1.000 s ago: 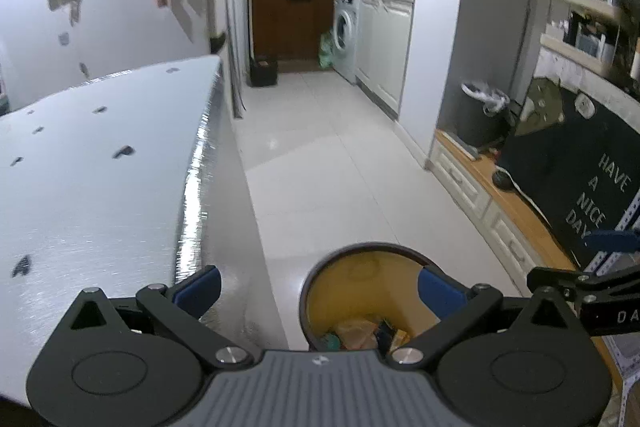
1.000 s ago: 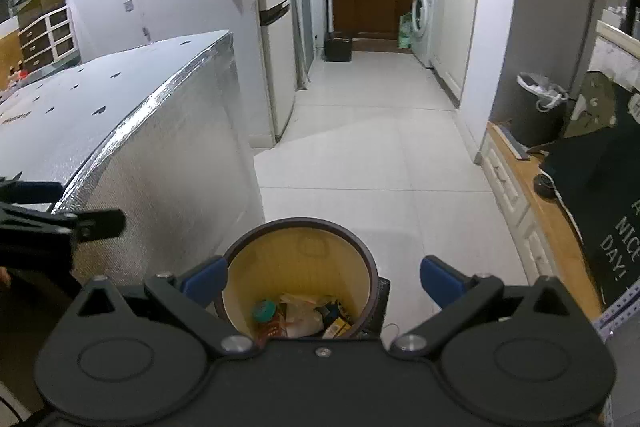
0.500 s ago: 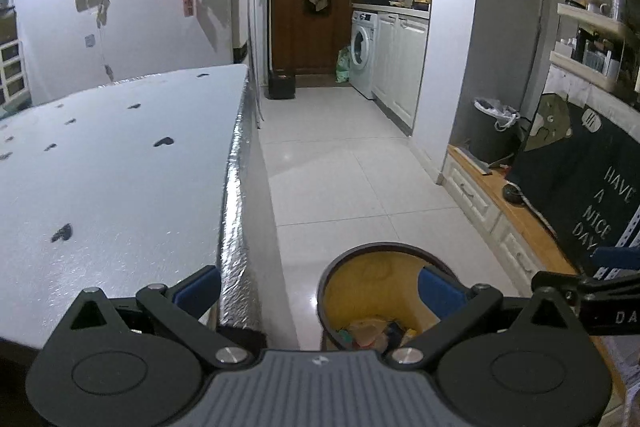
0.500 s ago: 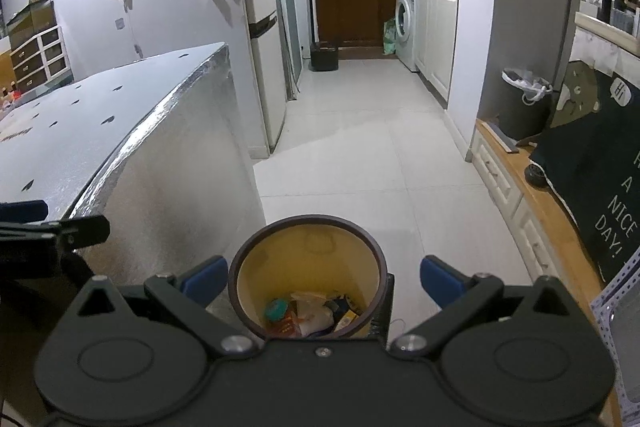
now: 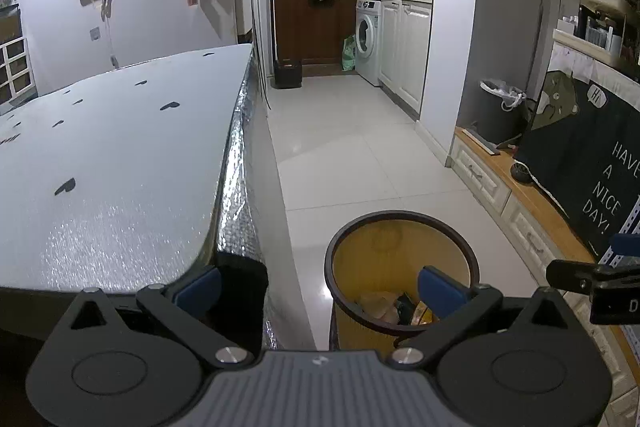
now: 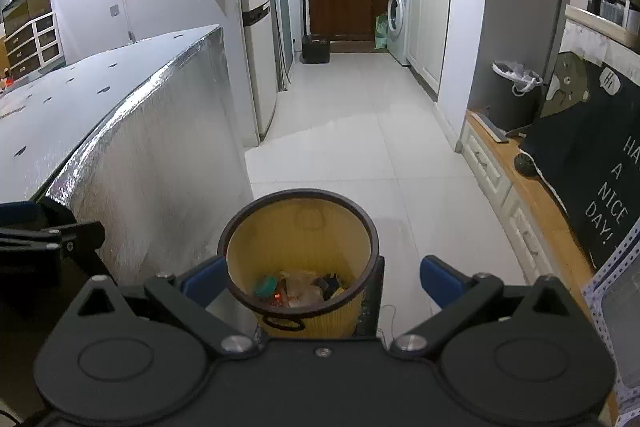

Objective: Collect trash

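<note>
A yellow trash bin [image 5: 400, 259] with a dark rim stands on the white floor beside the table corner. It also fills the lower middle of the right wrist view, yellow bin [image 6: 300, 251], with wrappers and a teal lid [image 6: 298, 289] lying in its bottom. My left gripper [image 5: 318, 285] is open and holds nothing, hovering above the gap between table and bin. My right gripper [image 6: 320, 277] is open and holds nothing, its blue fingers straddling the bin from above. Each gripper's dark frame shows at the edge of the other's view.
A silver foil-covered table [image 5: 120, 155] with dark spots takes the left side. A low wooden bench [image 6: 532, 195] with a black "HAVE A NICE DAY" cushion [image 6: 592, 163] runs along the right. A grey lined bin [image 6: 514, 95], fridge [image 6: 256, 27] and washing machine [image 6: 398, 21] stand farther down the tiled hallway.
Both grippers have risen and drawn back, so the table surface and the bin sit lower and farther in view. Both stay open with nothing held.
</note>
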### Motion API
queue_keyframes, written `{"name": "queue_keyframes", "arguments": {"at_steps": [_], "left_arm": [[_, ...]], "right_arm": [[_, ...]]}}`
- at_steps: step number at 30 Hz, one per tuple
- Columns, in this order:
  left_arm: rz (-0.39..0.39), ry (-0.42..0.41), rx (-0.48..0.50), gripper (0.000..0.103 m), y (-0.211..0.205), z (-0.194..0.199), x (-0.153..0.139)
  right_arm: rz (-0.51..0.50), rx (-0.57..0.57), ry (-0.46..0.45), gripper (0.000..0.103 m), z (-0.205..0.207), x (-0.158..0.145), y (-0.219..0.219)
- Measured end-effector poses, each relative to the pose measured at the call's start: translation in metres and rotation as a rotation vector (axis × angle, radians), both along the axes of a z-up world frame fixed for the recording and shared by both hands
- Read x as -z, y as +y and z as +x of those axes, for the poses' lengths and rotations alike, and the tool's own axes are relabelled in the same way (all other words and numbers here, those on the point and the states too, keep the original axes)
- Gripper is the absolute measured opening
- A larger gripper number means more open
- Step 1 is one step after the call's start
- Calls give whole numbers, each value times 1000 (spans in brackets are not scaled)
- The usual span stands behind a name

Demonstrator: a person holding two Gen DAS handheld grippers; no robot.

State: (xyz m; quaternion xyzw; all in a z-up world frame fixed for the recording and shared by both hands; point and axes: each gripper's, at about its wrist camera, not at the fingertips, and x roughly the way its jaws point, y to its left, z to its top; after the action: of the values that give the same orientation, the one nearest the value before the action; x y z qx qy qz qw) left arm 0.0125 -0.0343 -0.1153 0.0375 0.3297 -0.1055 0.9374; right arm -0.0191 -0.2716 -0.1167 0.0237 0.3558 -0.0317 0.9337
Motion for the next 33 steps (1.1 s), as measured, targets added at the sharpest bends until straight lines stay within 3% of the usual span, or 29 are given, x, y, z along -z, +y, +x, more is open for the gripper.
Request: {"name": "queue_keyframes", "arguments": {"at_steps": [33], "left_arm": [[19, -30, 4, 103, 0, -10, 7]], "right_arm": [[-17, 30, -26, 103, -11, 6, 6]]}}
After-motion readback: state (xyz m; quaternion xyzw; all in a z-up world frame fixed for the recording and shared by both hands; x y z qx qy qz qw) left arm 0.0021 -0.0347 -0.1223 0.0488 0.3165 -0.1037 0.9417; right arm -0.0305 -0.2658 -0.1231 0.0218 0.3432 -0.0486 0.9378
